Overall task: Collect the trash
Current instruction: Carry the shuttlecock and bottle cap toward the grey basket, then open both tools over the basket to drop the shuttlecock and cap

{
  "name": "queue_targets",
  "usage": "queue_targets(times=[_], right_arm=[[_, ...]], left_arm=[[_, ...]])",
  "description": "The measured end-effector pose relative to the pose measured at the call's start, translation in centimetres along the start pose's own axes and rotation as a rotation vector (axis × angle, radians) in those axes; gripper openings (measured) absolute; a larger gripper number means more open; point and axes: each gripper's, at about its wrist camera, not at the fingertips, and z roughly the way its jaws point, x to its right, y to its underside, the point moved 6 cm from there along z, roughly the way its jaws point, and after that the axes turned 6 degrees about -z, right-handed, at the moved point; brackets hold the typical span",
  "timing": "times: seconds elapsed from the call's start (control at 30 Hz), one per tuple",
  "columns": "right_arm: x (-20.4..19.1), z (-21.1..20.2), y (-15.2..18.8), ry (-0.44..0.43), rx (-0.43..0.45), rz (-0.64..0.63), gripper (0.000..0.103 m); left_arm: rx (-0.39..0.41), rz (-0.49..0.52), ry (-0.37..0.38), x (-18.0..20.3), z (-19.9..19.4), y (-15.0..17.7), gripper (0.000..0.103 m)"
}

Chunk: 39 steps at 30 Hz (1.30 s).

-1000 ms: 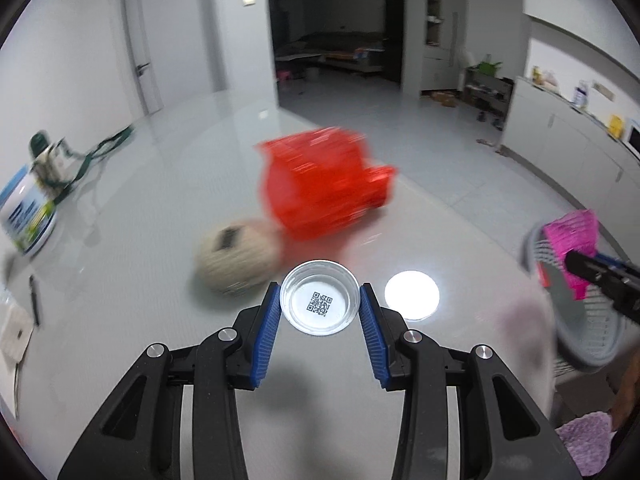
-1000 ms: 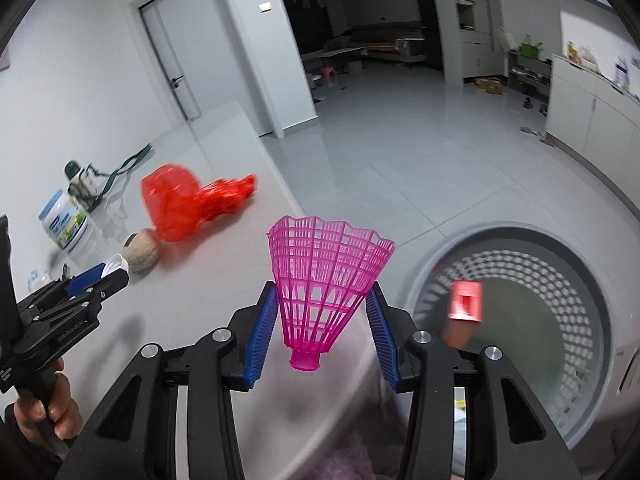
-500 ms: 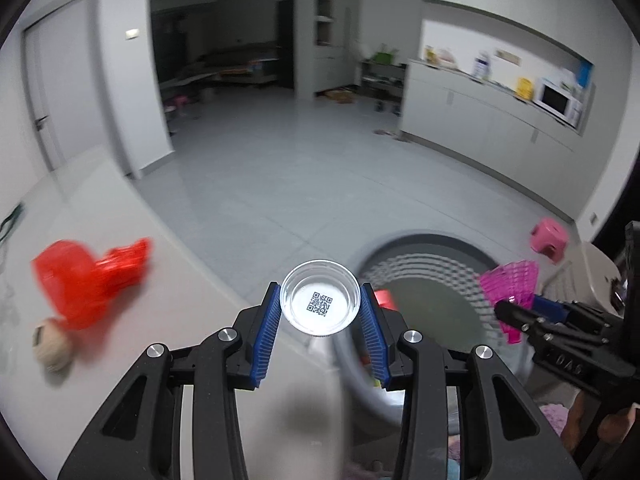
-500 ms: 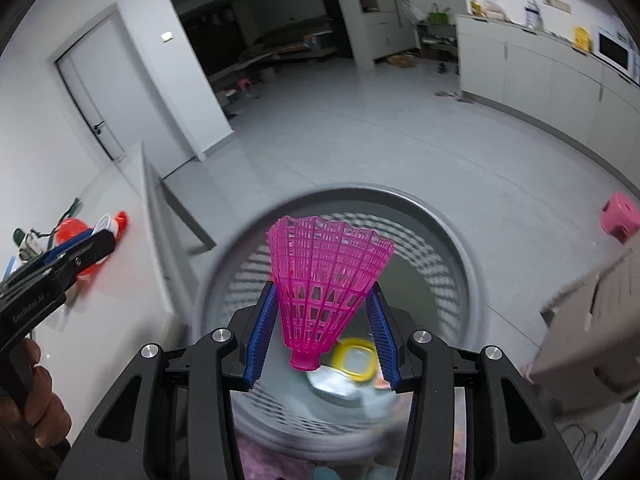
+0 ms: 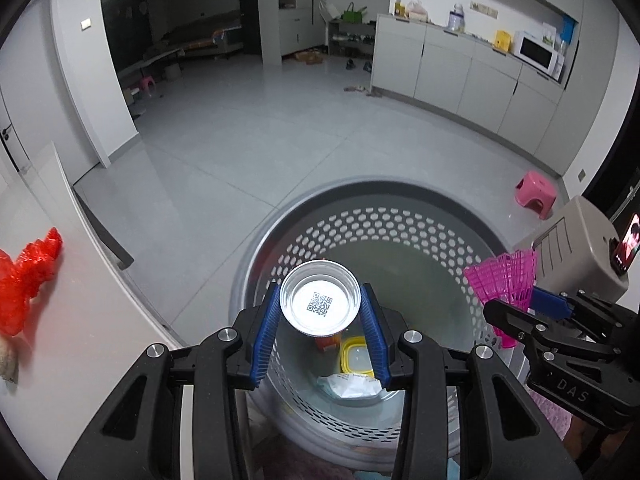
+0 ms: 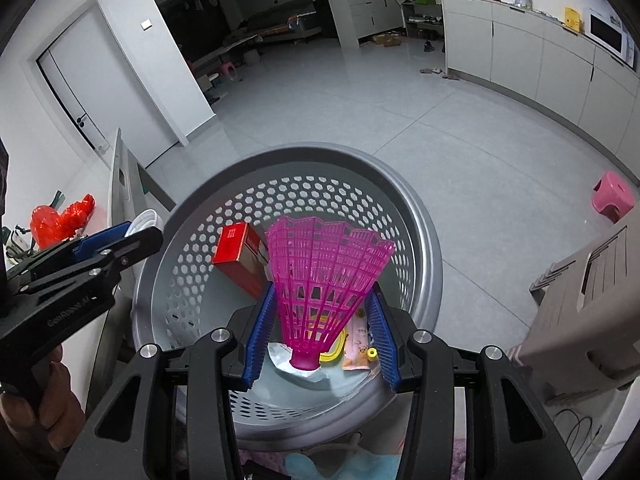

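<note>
My left gripper [image 5: 320, 330] is shut on a small clear plastic cup [image 5: 320, 298] with a QR code on its base, held over the grey perforated basket [image 5: 360, 216]. My right gripper [image 6: 318, 330] is shut on a pink plastic shuttlecock [image 6: 326, 276], also over the basket [image 6: 416, 216]. The basket holds a red box [image 6: 236, 256], a yellow-rimmed lid [image 5: 354, 356] and a white wrapper [image 5: 348, 384]. The right gripper with the shuttlecock [image 5: 504, 276] shows at the right of the left wrist view. The left gripper [image 6: 100, 248] shows at the left of the right wrist view.
The white table [image 5: 60, 340] stands left of the basket, with a crumpled red bag [image 5: 28, 280] on it. A beige box-like object [image 6: 592, 300] stands right of the basket. A pink stool [image 6: 612, 196] is on the floor beyond. Cabinets line the far right wall.
Both grippers swung from the table to above the basket, carrying the cup and the shuttlecock. The red bag moved to the left edge of both views.
</note>
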Motion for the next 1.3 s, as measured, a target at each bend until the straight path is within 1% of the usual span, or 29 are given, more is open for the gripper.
queue_targets(times=[0.23, 0.67, 0.73, 0.77, 0.8, 0.83, 1.03, 1.3], right_arm=[[0.1, 0.7, 0.3, -0.003, -0.016, -0.001, 0.044], [0.5, 1.0, 0.5, -0.002, -0.012, 0.012, 0.044], [0.5, 1.0, 0.4, -0.001, -0.012, 0.015, 0.045], [0.6, 1.0, 0.4, 0.002, -0.011, 0.018, 0.049], [0.8, 0.9, 0.3, 0.004, -0.008, 0.023, 0.057], [1.1, 0.7, 0.3, 0.003, -0.001, 0.029, 0.06], [1.3, 0.4, 0.2, 0.008, 0.011, 0.037, 0.06], [1.0, 0.6, 0.0, 0.008, 0.009, 0.029, 0.06]], left_arm=[[-0.039, 0.004, 0.011, 1.0, 1.2, 1.0, 0.04], [-0.05, 0.017, 0.015, 2.0, 1.1, 1.2, 0.04], [-0.048, 0.015, 0.013, 2.0, 1.0, 1.3, 0.047], [-0.046, 0.016, 0.012, 2.0, 0.9, 1.2, 0.048], [-0.045, 0.018, 0.01, 2.1, 0.9, 1.3, 0.052], [-0.043, 0.022, 0.007, 2.1, 0.9, 1.3, 0.055], [-0.04, 0.024, 0.003, 2.2, 0.7, 1.4, 0.062], [-0.037, 0.01, -0.002, 1.8, 0.5, 1.2, 0.064]])
